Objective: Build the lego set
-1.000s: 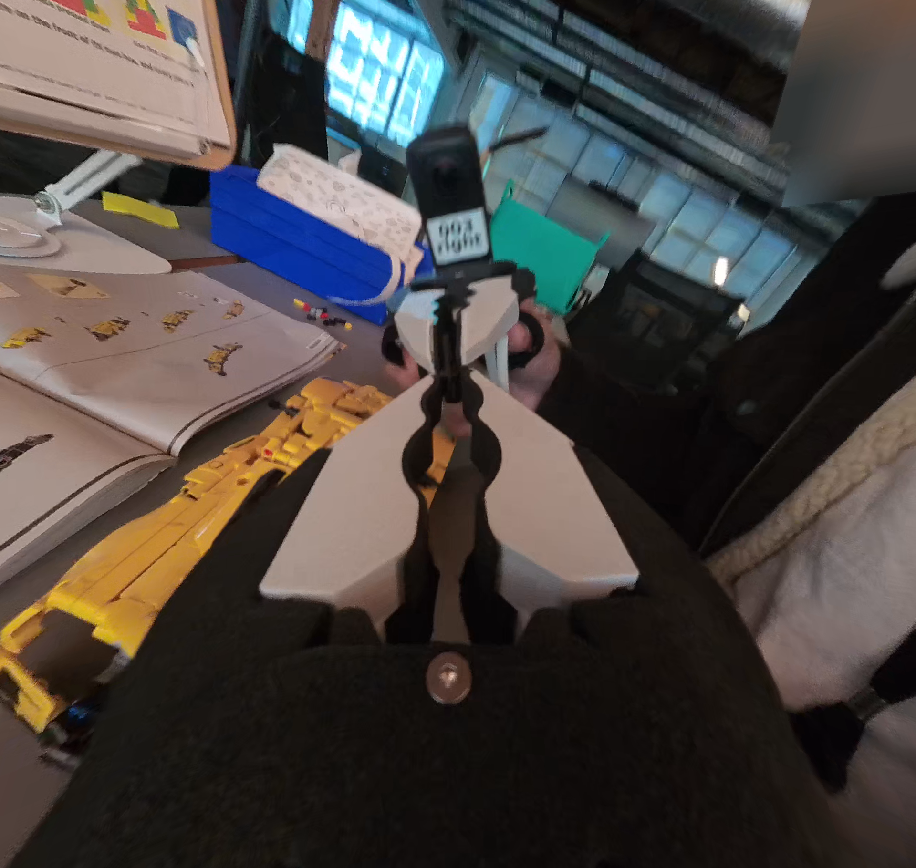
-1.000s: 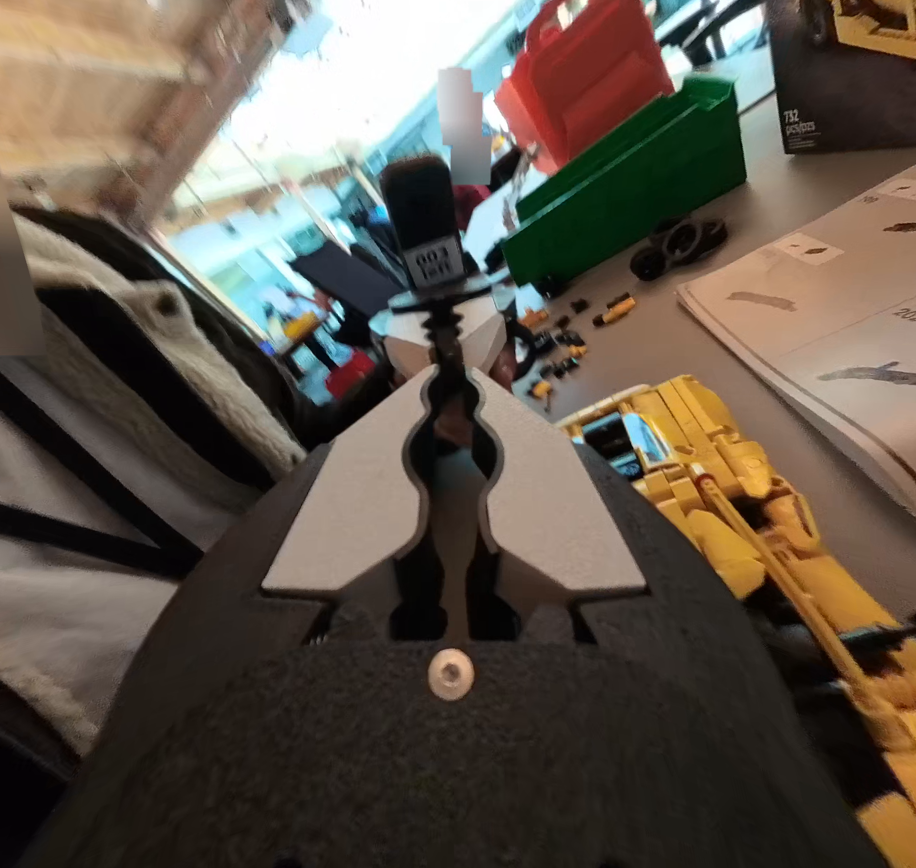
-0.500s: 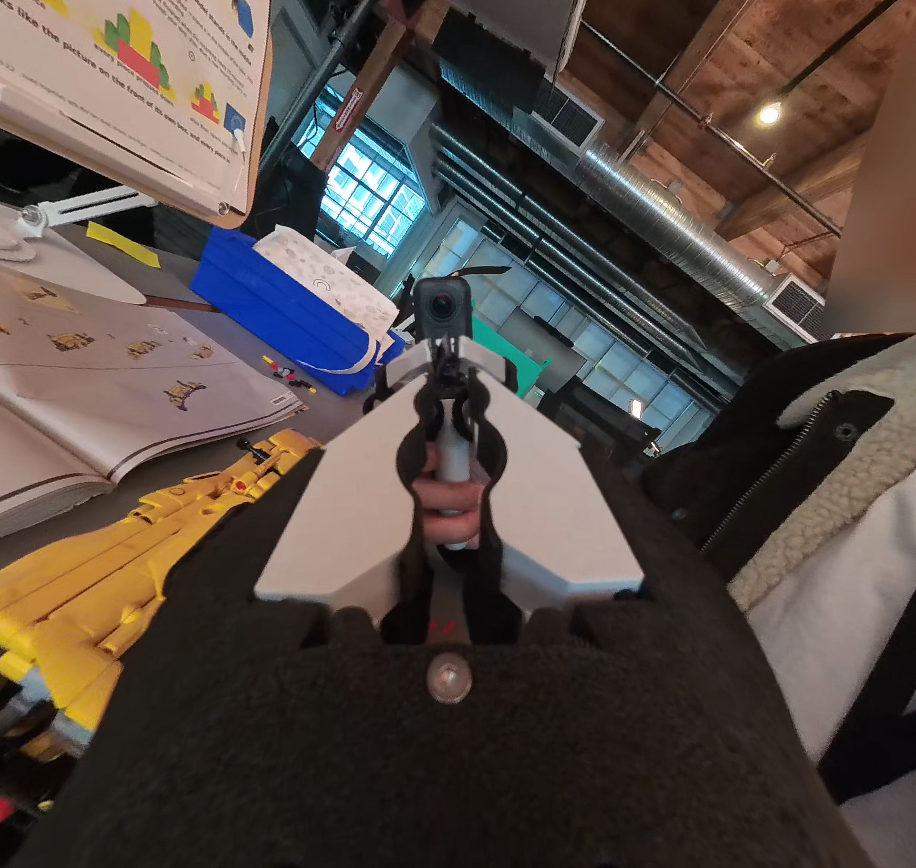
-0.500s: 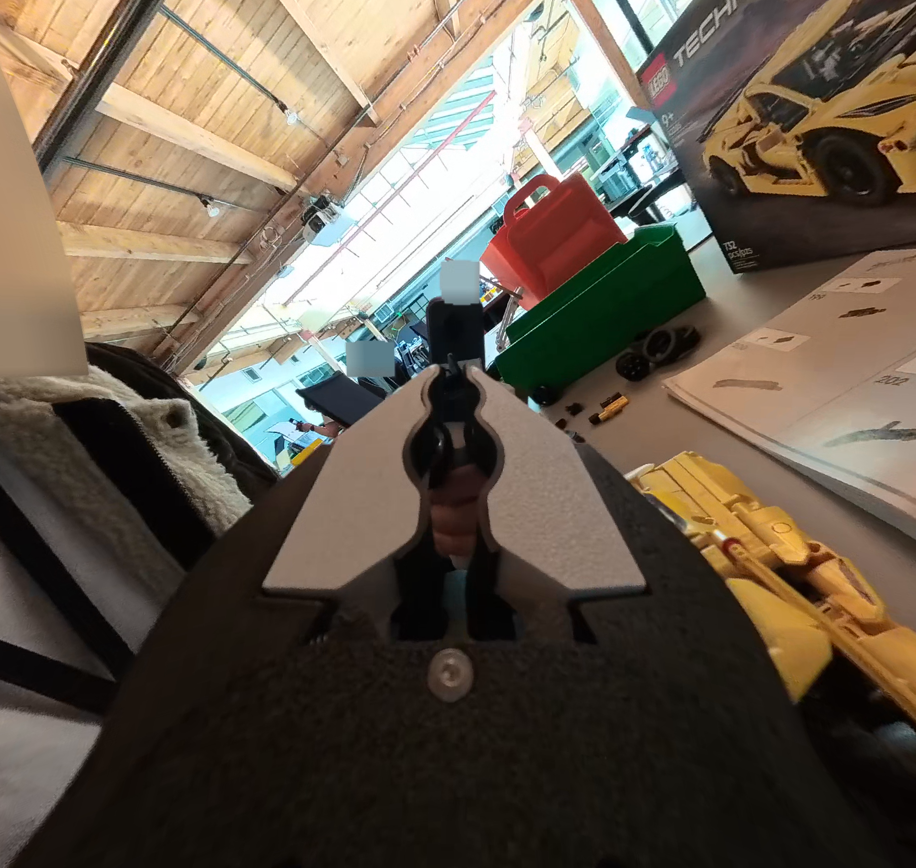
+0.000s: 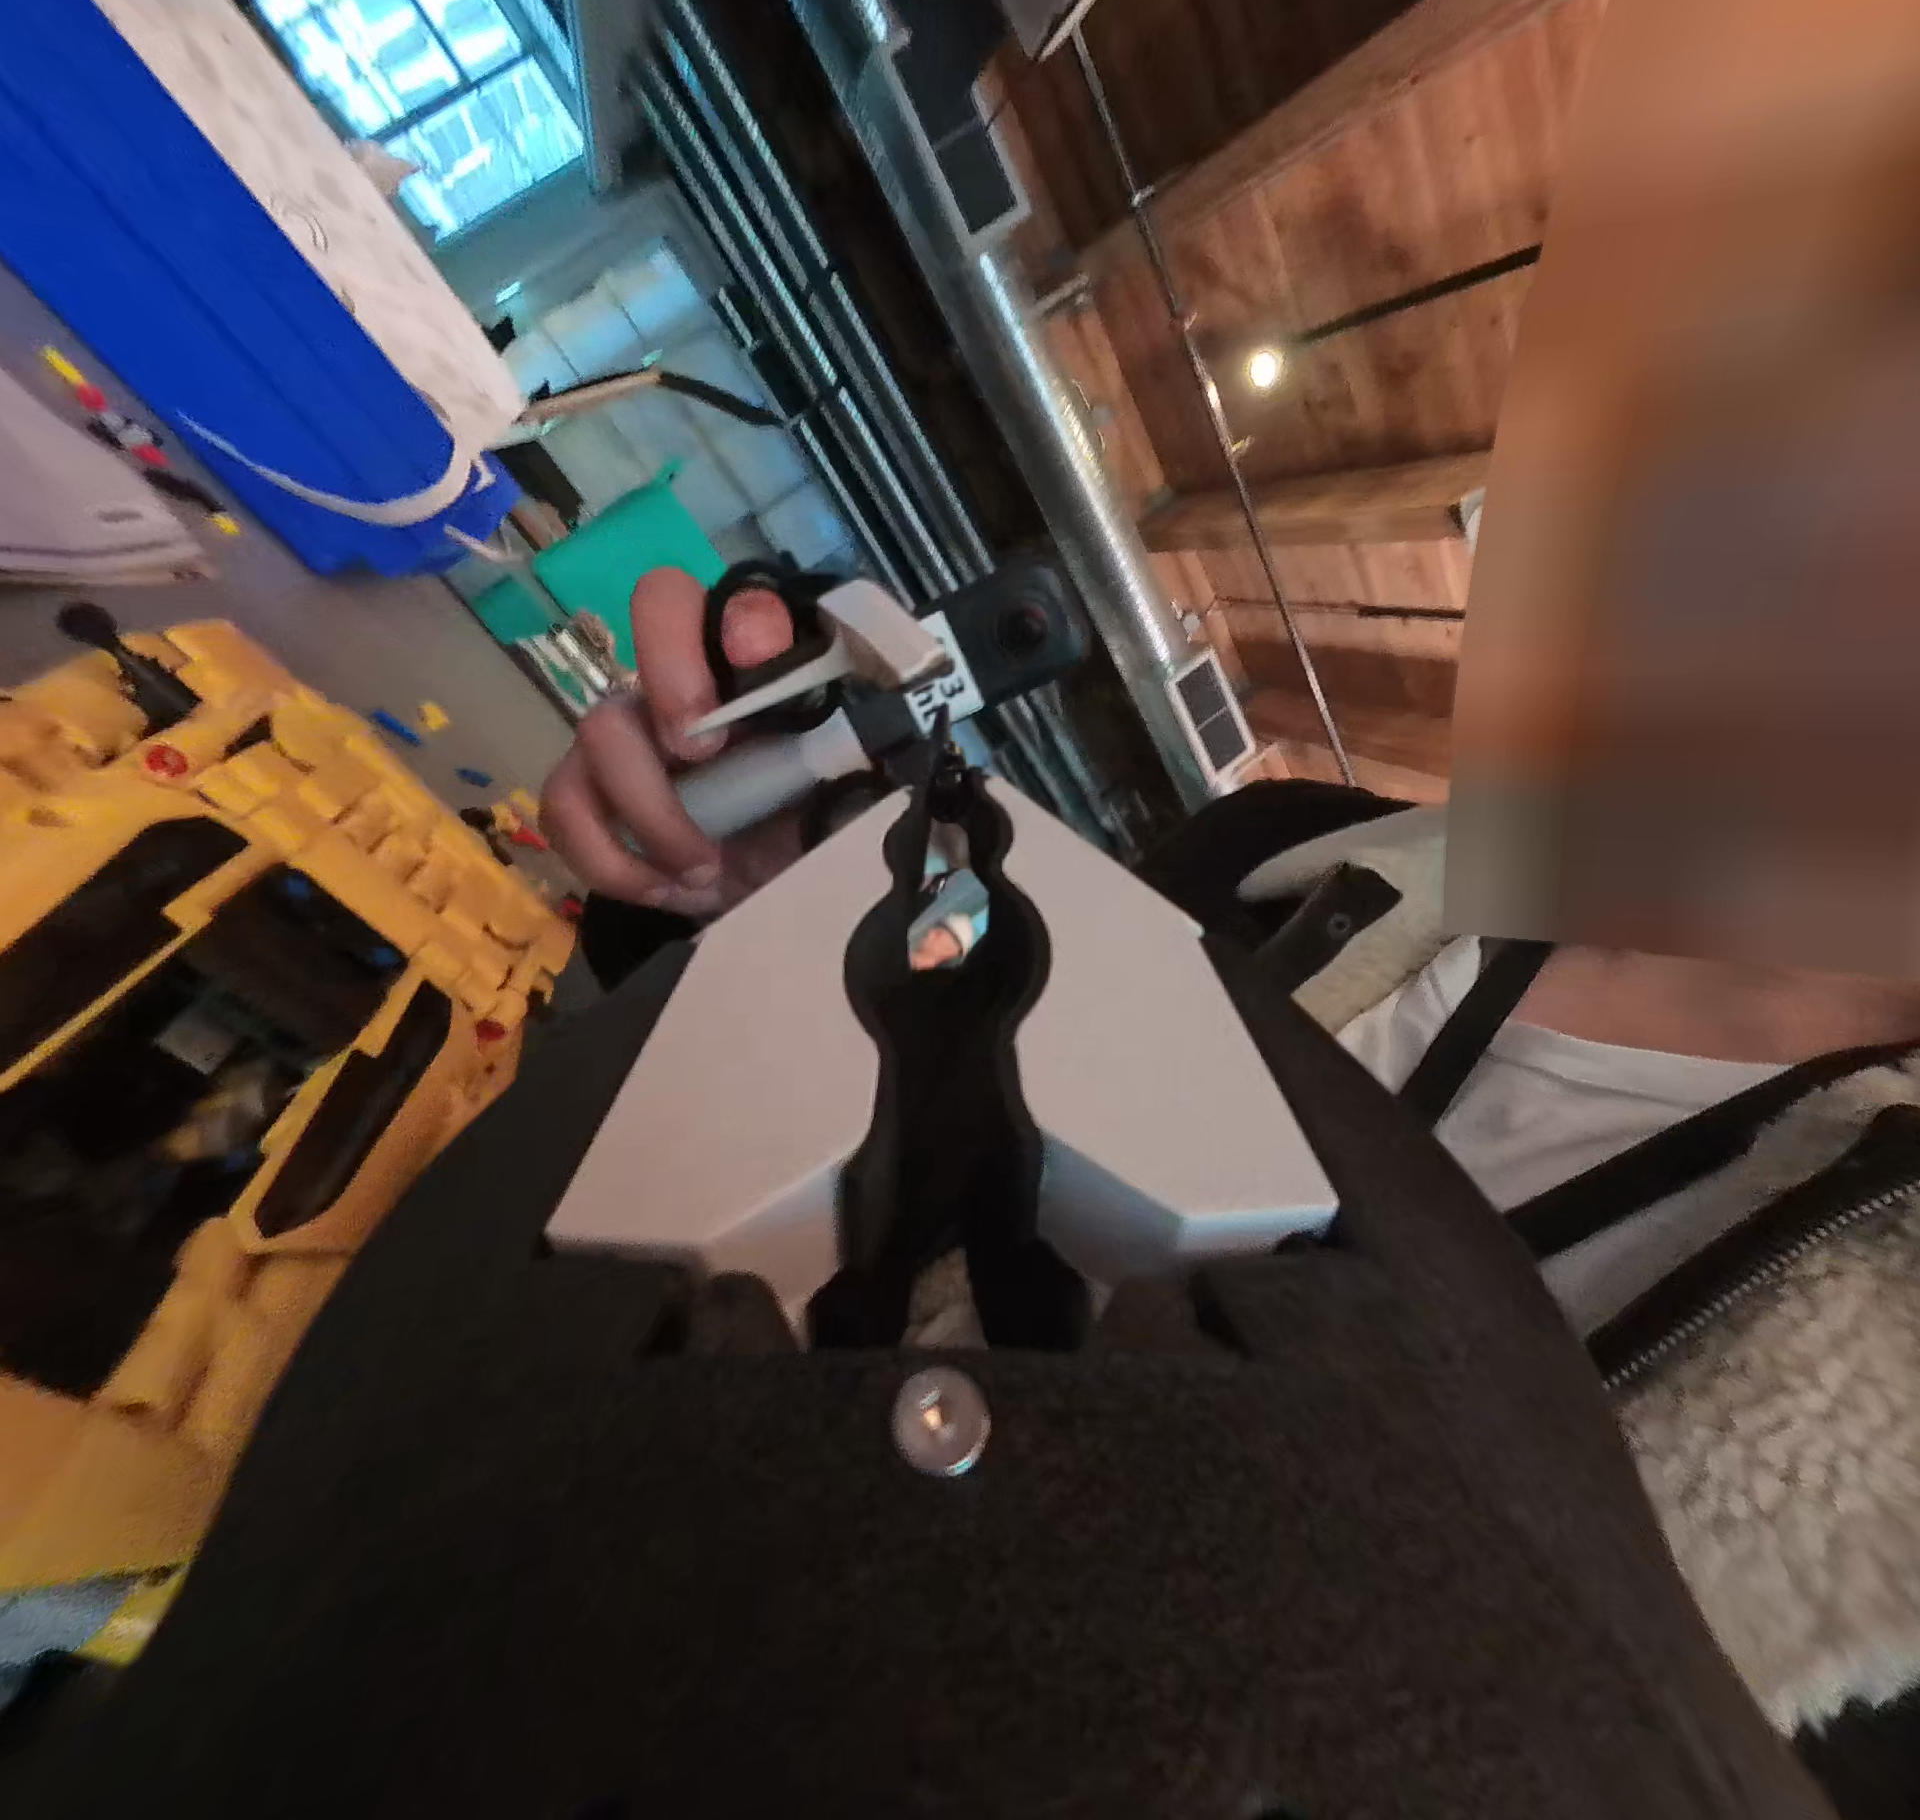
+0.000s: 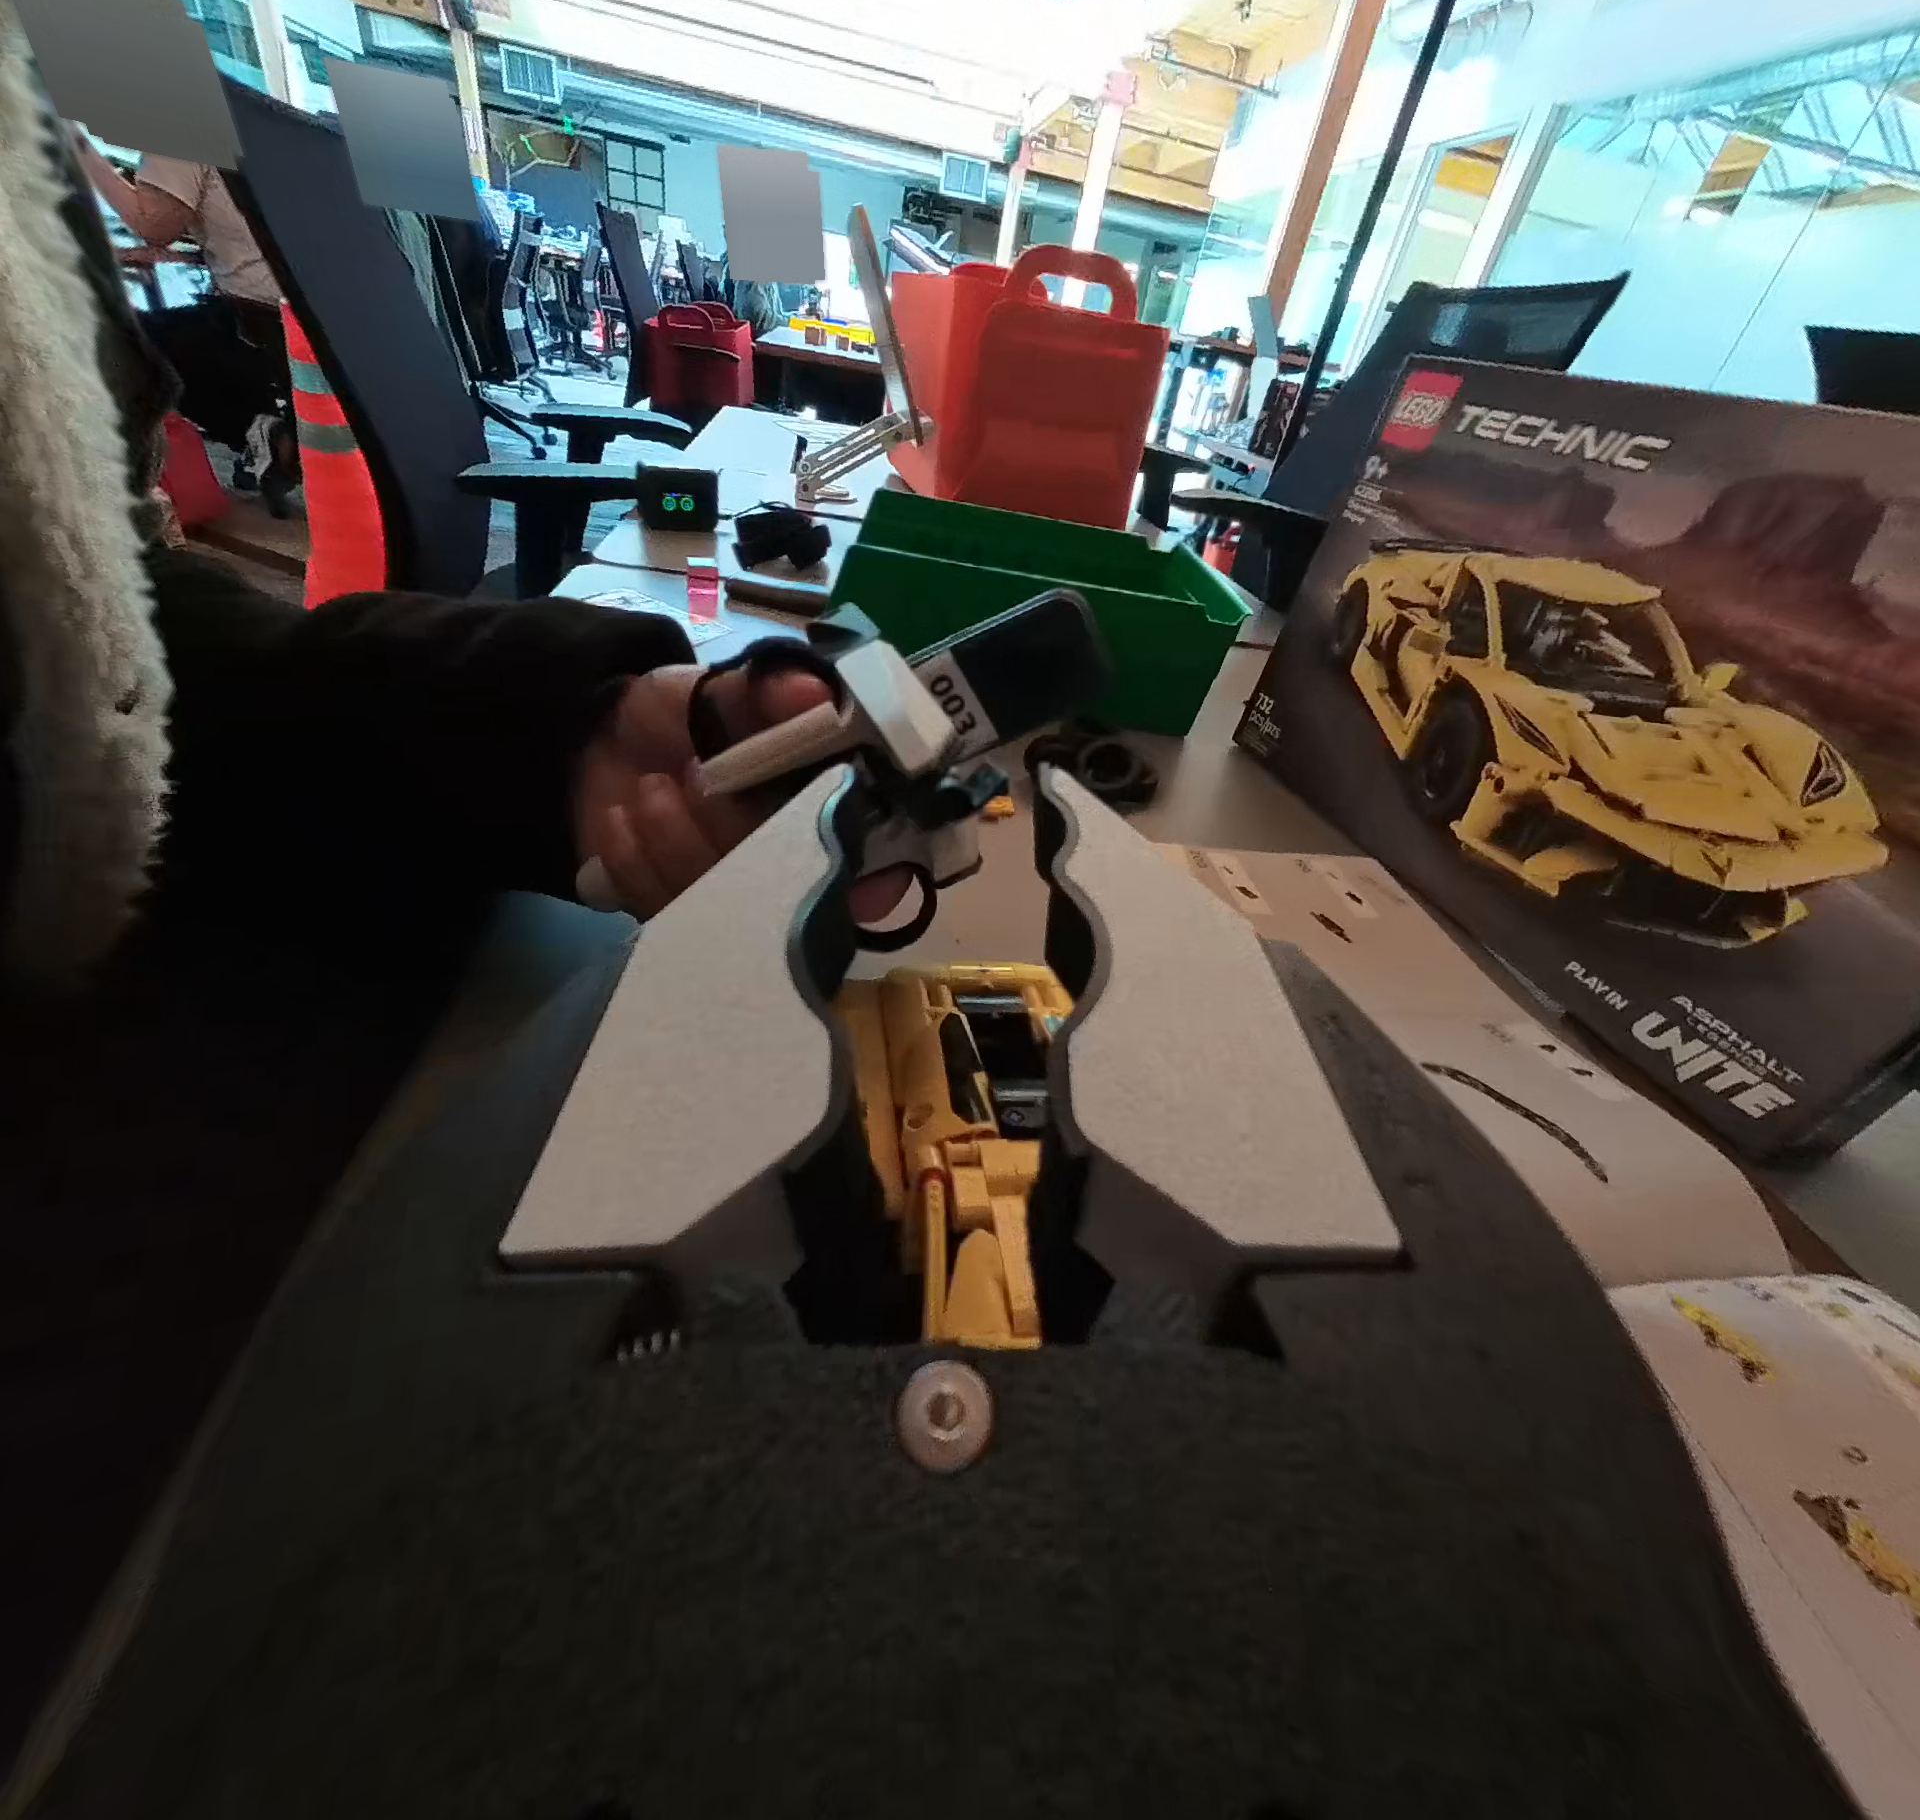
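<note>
The car [image 6: 961, 1147] is a yellow brick model with black openings and small red pins, lying on the grey tabletop [image 6: 1195, 804]. In the right wrist view it shows in the gap between the right gripper's [image 6: 940, 814] fingers [image 6: 1164, 1095], which are spread wide with nothing in them. In the left wrist view the car [image 5: 239, 991] fills the left side, beside the left gripper [image 5: 951, 804], whose fingers [image 5: 748, 1043] are pressed together; I cannot tell if anything is pinched at the tips.

Only the right wrist view shows the box [image 6: 1621, 731] with a yellow car pictured, the green bin [image 6: 1039, 596], black tyres [image 6: 1101, 762] and open booklet [image 6: 1455, 1095]. Only the left wrist view shows the blue bin [image 5: 208, 295] and the ceiling.
</note>
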`<state>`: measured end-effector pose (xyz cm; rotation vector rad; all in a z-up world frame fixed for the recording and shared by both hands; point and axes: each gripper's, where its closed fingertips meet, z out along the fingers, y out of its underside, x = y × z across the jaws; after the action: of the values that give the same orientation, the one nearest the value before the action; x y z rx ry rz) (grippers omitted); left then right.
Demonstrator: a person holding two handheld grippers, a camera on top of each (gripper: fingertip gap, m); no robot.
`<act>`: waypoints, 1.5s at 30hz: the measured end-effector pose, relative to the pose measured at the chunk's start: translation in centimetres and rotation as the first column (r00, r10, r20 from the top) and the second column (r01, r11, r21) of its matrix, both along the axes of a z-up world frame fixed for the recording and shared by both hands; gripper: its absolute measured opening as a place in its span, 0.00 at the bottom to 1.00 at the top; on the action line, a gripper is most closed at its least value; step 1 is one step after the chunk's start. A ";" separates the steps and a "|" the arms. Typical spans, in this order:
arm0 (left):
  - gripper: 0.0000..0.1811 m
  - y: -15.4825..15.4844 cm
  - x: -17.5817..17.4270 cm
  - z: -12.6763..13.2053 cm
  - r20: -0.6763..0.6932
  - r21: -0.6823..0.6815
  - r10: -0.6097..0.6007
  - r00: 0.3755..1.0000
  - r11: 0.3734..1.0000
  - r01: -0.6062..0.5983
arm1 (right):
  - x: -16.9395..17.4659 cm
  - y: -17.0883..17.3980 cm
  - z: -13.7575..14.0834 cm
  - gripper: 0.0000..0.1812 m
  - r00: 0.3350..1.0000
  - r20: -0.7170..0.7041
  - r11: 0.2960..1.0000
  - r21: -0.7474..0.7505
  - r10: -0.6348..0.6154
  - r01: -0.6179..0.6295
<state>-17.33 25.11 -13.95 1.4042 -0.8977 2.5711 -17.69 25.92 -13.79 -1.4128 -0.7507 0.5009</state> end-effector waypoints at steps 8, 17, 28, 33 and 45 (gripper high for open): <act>0.03 -0.6 0.1 -0.4 -0.013 0.036 -0.013 1.000 0.999 0.013 | -0.3 0.1 -1.0 0.10 0.996 0.085 1.000 -0.010 -0.016 0.017; 0.04 -0.3 0.3 -0.4 -0.010 0.017 0.005 1.000 1.000 -0.005 | -0.5 0.3 -1.2 0.08 0.995 0.092 0.999 -0.015 -0.027 0.029; 0.04 -0.3 0.5 -0.9 -0.040 -0.033 -0.021 0.999 0.999 0.020 | -0.4 0.5 -1.8 0.08 0.990 0.131 0.998 -0.031 -0.059 0.063; 0.04 -0.8 0.4 -0.9 -0.032 -0.046 -0.053 0.998 0.998 0.052 | -0.6 0.1 -1.9 0.08 0.995 0.101 0.996 -0.082 -0.011 0.019; 0.04 -0.8 0.4 -1.2 -0.054 0.012 -0.039 0.998 0.999 0.040 | -0.5 0.0 -2.2 0.08 0.992 0.123 0.994 -0.111 0.004 0.010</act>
<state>-16.88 24.27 -15.19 1.4369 -0.9261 2.4907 -18.15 25.89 -15.98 -1.5592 -0.8297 0.4619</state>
